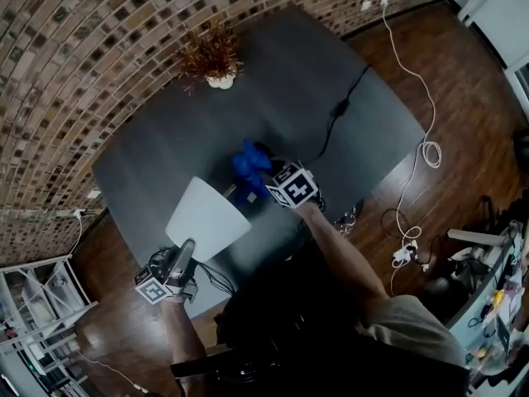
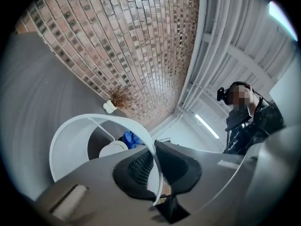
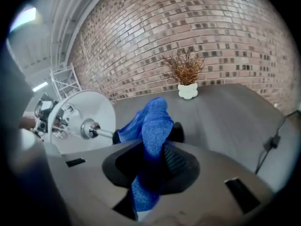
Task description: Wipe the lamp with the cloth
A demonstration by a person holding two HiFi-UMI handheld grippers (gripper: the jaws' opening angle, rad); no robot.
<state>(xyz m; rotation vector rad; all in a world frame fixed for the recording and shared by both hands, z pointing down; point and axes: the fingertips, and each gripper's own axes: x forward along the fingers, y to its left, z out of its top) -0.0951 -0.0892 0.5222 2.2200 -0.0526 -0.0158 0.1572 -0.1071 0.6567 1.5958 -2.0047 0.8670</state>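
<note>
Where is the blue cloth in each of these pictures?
Head view: the blue cloth is in the middle, up and right of the white lampshade.
Left gripper view: the blue cloth peeks out low in the middle, seen through the open lampshade.
Right gripper view: the blue cloth is in the centre, pinched by the right gripper.
Shared landmark: the dried plant in a white pot.
</note>
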